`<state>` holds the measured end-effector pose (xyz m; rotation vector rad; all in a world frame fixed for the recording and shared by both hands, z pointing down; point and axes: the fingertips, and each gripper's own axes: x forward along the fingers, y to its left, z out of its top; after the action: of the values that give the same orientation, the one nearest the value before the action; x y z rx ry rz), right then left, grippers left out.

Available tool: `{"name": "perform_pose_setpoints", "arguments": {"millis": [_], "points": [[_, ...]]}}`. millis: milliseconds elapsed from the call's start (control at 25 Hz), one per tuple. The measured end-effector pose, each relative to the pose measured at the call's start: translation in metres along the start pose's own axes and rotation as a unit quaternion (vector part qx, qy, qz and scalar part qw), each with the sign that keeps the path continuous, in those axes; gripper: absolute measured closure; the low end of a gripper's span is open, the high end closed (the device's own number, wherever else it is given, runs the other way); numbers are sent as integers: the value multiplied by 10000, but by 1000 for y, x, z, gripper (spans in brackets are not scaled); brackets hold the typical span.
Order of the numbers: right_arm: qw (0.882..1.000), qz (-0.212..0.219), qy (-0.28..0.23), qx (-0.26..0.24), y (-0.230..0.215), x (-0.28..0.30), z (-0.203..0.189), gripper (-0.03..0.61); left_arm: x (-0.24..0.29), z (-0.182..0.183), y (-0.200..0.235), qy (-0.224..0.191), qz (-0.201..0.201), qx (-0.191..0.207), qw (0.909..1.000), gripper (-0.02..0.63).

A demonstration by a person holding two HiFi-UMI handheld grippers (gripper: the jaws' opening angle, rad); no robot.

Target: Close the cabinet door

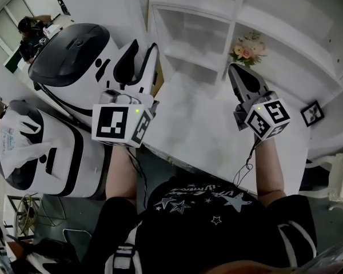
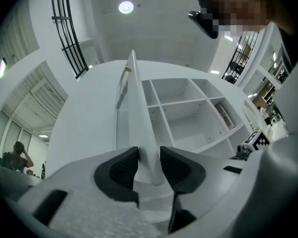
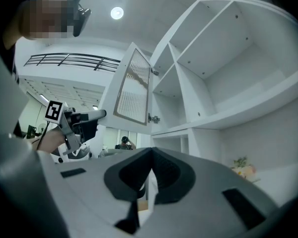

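Now the open door [image 2: 136, 113] is pinched edge-on by the left tool [image 2: 149, 158], out from the cabinet [image 2: 181, 102], seemingly to be swung shut. The right tool [image 3: 150, 156], closed and empty, is held clear.

Looking a lot like a robotics lab in a big open hall, going by the bulky white robots [image 1: 74, 61] parked beside a plain white shelf unit [image 1: 286, 33], plus the railed balcony [image 3: 69, 61] up high.

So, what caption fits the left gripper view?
Left gripper gripping the open cabinet door by its edge, white shelves beyond.
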<state>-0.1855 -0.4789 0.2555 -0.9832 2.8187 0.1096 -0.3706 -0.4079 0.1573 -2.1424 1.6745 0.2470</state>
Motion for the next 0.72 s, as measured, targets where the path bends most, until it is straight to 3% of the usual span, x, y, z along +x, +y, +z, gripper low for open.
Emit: {"name": "perform_pose_setpoints", "arguments": {"millis": [200, 440, 720], "points": [[9998, -172, -21, 50, -23, -15, 0, 572, 21, -2, -28, -108, -220, -29, 9997, 458], [9993, -361, -57, 68, -44, -31, 0, 572, 63, -13, -73, -95, -618, 253, 9977, 457], [9979, -633, -85, 80, -72, -53, 2, 572, 118, -29, -106, -125, -590, 476, 9970, 448]]}}
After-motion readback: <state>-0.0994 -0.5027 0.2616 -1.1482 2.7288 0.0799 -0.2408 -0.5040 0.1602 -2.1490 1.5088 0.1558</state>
